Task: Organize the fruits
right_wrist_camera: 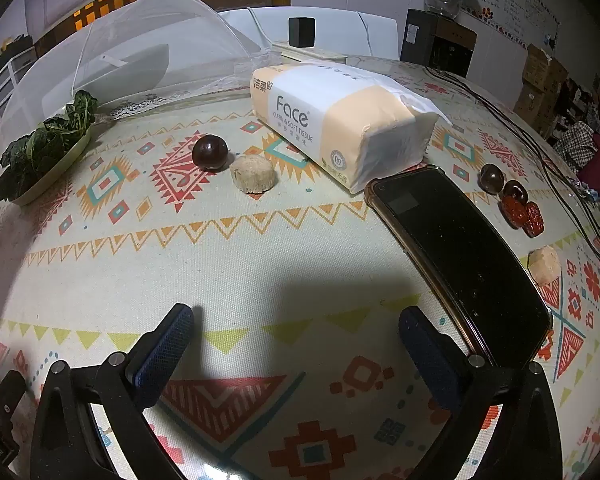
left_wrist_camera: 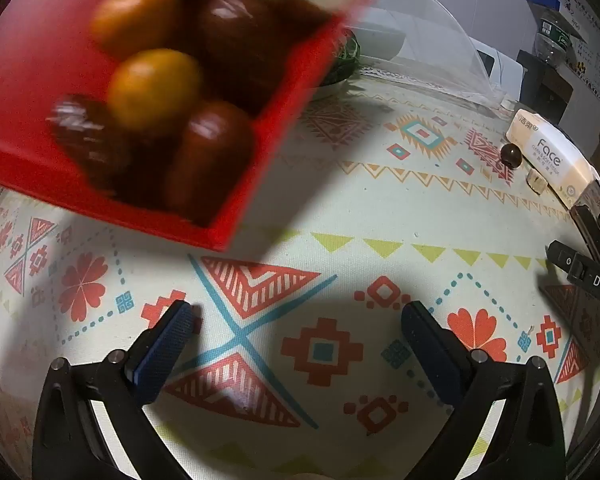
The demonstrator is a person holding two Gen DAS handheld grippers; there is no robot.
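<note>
In the left wrist view a red tray (left_wrist_camera: 32, 160) fills the upper left, blurred, holding two orange fruits (left_wrist_camera: 154, 88), several dark red fruits (left_wrist_camera: 212, 152) and a wrinkled date (left_wrist_camera: 88, 136). My left gripper (left_wrist_camera: 296, 328) is open and empty over the tablecloth, below the tray. My right gripper (right_wrist_camera: 296, 328) is open and empty. Ahead of it lie a dark round fruit (right_wrist_camera: 209, 151) and a beige round piece (right_wrist_camera: 253, 174). At right lie two dark fruits (right_wrist_camera: 492, 178), red dates (right_wrist_camera: 522, 212) and another beige piece (right_wrist_camera: 544, 266).
A Face tissue pack (right_wrist_camera: 340, 120) and a black phone (right_wrist_camera: 460, 252) lie on the patterned tablecloth (right_wrist_camera: 260, 264). A dish of leafy greens (right_wrist_camera: 44, 156) and a mesh food cover (right_wrist_camera: 140, 64) stand at back left. Cables (right_wrist_camera: 540, 148) run along the right edge.
</note>
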